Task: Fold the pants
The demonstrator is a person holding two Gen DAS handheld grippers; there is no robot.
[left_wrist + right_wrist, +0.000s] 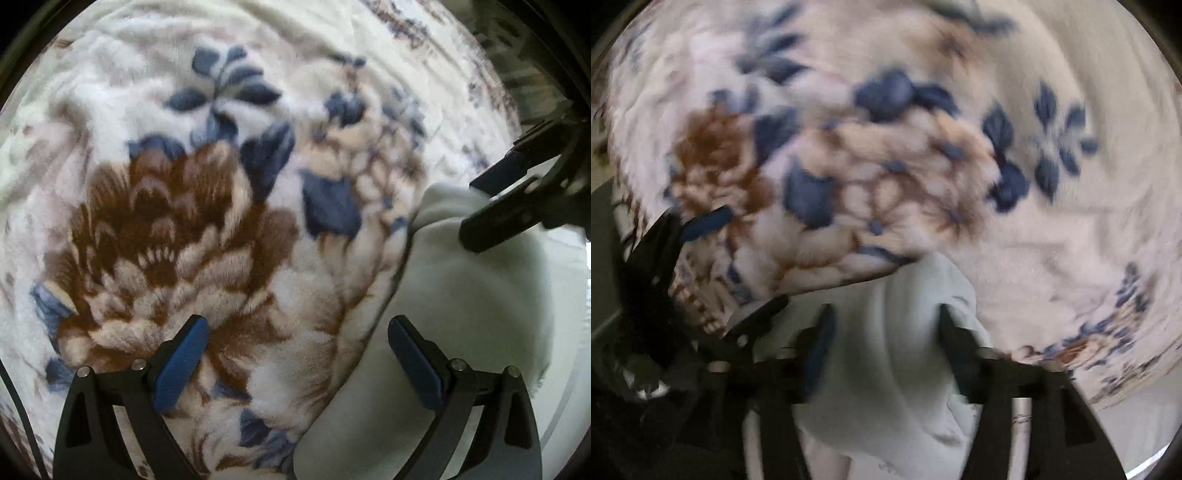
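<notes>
Lying: pale pants point(461, 295) on a floral blanket point(184, 221), bunched near its edge.
Left gripper point(295, 354): fingers spread wide, nothing between them, over the blanket beside the pants.
Right gripper point(882, 339): a fold of pants between its fingers; blur hides whether the pads press.

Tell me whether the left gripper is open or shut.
Open. The left gripper has its blue pads wide apart over the flowered blanket, with nothing pinched between them.
</notes>
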